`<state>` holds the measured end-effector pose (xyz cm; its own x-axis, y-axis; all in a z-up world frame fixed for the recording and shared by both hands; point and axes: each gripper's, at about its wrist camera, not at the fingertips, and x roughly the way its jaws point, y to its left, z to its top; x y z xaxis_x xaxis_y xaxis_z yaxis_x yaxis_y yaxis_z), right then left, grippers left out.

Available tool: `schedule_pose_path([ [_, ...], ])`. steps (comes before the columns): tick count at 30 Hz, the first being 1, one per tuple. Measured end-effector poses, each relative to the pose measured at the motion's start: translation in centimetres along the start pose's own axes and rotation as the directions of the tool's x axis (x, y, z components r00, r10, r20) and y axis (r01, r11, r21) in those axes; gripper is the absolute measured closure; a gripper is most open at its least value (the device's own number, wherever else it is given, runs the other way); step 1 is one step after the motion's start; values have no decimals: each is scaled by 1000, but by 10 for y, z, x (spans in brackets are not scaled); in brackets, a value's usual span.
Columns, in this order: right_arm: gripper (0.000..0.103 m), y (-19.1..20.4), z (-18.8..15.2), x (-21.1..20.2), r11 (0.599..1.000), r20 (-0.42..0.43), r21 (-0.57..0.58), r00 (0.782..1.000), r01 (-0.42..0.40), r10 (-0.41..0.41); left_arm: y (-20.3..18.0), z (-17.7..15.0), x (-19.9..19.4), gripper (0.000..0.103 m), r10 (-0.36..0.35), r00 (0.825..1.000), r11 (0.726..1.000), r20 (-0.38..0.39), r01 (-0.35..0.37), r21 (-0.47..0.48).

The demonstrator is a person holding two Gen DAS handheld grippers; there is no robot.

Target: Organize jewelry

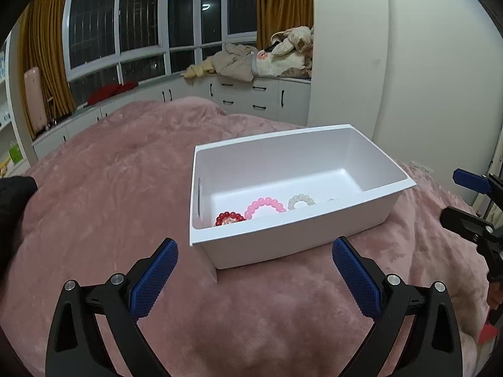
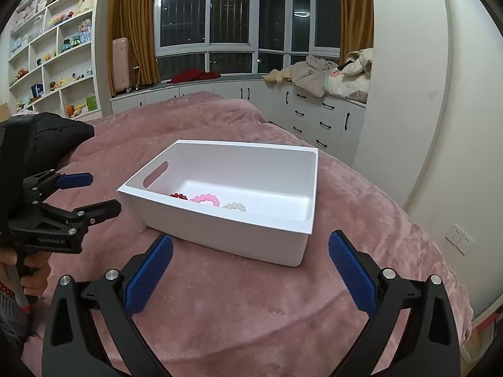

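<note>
Bin wall hides pt of red bracelet.

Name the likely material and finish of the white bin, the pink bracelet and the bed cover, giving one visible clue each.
White bin: probably moulded plastic, smooth and matte, with a cut-out handle slot. Pink bracelet: round glossy beads, translucent-looking; plastic or glass, cannot tell which. Pink bed cover: plush fleece-like fabric, with a fuzzy, mottled nap.
</note>
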<state>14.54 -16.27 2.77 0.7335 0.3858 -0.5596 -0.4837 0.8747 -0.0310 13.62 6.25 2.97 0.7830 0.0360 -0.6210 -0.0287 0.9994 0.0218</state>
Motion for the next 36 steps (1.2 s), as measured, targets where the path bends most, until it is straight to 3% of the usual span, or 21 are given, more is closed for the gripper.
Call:
schedule_pose_path([
  [10, 5, 1, 2, 4, 1000, -7, -3, 1000, 0, 0, -13, -2, -17, 4, -3, 999, 1000, 37, 2, 27],
  [36, 5, -1, -4, 14, 1000, -37, 4, 999, 6, -6, -13, -1, -17, 4, 5, 999, 999, 34, -7, 38],
])
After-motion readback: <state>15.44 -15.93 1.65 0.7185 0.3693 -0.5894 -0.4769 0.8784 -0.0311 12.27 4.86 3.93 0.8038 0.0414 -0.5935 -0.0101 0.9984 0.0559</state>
